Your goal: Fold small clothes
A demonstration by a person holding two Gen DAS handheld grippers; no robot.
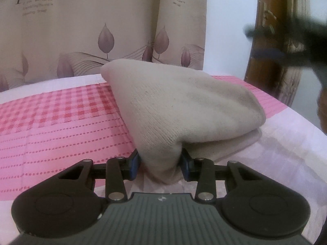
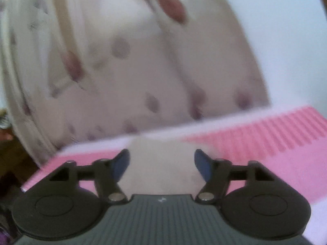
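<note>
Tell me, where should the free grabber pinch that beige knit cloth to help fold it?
Probably the far peak of the beige cloth, coming from above. That corner stands up off the pink bedsheet, while the left gripper already pinches the near corner. The right gripper looks open.

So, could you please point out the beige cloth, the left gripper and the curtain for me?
beige cloth (image 1: 184, 106): left wrist view, middle of its folded upper layer.
left gripper (image 1: 161, 164): left wrist view, midway between its fingertips, pinching the cloth's corner.
curtain (image 1: 81, 30): left wrist view, a leaf-printed panel behind the bed.

Black left gripper (image 1: 160, 164), blue pads (image 1: 134, 163), silver screws, ribbed base.
</note>
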